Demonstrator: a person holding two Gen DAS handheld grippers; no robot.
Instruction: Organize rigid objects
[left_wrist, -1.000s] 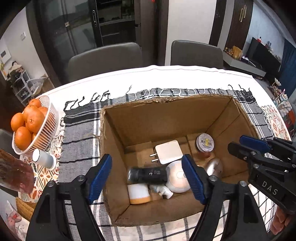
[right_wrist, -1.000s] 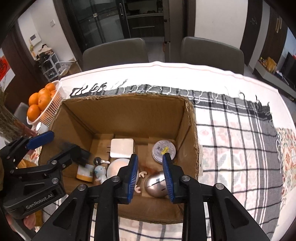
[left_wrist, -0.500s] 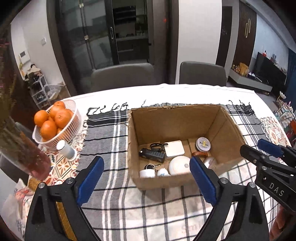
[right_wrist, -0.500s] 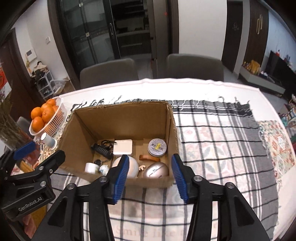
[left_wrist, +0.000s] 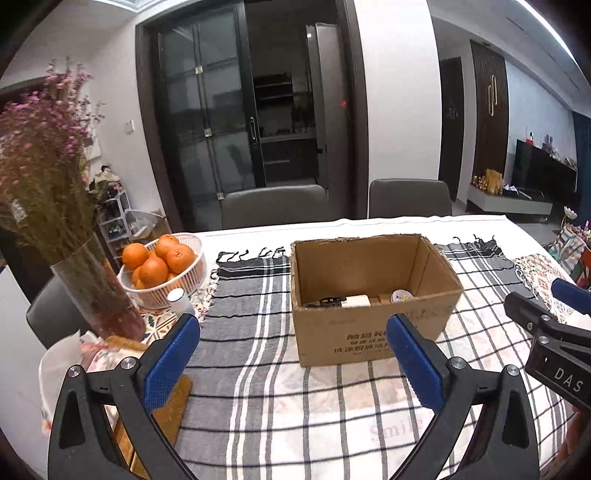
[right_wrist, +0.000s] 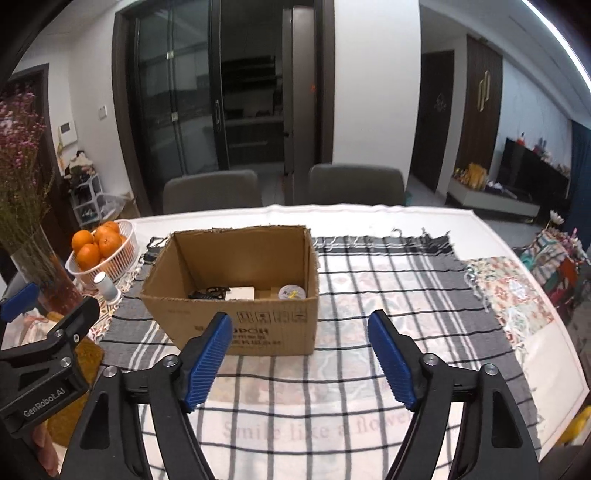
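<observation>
The cardboard box (left_wrist: 373, 314) sits near the middle of the table (right_wrist: 369, 214), on the checked cloth (left_wrist: 251, 332), and from this low angle its front wall hides most of what's inside. Only the tops of a few things peek over: a white square block (right_wrist: 242, 292), a round tin (right_wrist: 292, 292) toward the box's right side, and some black tangle (right_wrist: 208, 292) on the left (can't make out what it is). The silver dome and the small bits that showed a second ago are now out of sight behind the wall.

Big change from earlier: both cameras were looking right down into the box, now they're pulled back and up, with the whole box in view.

The left gripper (left_wrist: 291, 354) has nothing between its jaws, which are spread wide and opening. The right gripper (right_wrist: 299, 354) was nearly closed over the box a second ago; its jaws are opening too, empty. Each one is cut off at the other view's edge.
</observation>
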